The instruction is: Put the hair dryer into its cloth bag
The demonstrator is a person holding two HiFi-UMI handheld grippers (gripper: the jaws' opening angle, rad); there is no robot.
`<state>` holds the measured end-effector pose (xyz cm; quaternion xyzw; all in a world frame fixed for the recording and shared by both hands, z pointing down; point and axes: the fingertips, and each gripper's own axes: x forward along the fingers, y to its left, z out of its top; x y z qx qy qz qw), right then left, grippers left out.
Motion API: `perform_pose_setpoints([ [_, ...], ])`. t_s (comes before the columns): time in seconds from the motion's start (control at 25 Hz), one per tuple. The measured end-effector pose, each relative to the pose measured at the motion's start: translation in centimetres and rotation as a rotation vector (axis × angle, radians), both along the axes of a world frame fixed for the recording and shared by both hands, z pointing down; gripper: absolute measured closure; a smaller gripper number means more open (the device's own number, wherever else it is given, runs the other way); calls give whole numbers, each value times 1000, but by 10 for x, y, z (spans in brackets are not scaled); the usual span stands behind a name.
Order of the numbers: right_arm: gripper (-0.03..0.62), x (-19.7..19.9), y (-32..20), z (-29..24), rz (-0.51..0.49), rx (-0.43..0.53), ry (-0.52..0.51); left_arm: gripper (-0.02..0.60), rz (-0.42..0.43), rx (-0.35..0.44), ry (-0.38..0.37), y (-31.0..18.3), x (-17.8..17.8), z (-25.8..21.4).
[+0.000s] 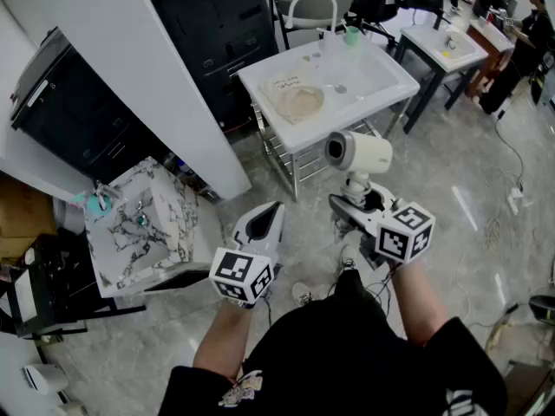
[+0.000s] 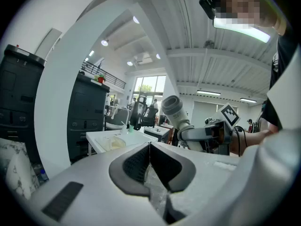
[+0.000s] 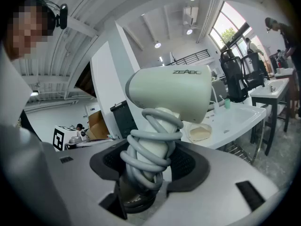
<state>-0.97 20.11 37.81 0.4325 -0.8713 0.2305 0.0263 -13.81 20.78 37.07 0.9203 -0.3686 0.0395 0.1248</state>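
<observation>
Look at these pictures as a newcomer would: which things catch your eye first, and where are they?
The pale hair dryer stands out first, held upright by its handle in the right gripper, with its grey cord coiled round that handle. To its left in the head view, the left gripper is shut and empty. Ahead, a white table carries a crumpled beige item, possibly the cloth bag.
</observation>
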Motion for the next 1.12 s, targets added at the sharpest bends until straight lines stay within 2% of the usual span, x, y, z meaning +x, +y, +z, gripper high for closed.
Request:
perform_pose_setpoints([
  [0.48, 344, 0, 5, -5, -3, 14, 26, 577, 0, 1, 4, 5, 0, -4],
  [0.76, 344, 4, 6, -2, 17, 22, 50, 572, -7, 33, -14, 2, -8, -4],
  [0.8, 344, 5, 5, -3, 22, 23, 48, 549, -7, 37, -18, 0, -8, -4],
  [0.84, 344, 6, 3, -4, 26, 25, 45, 500, -6, 39, -23, -1, -8, -4],
  [0.92, 344, 10, 1, -5, 28, 26, 43, 458, -9, 37, -31, -5, -7, -4],
  [1.12, 344, 24, -13, -10, 21, 31, 51, 419, -20, 38, -42, -15, 4, -7],
])
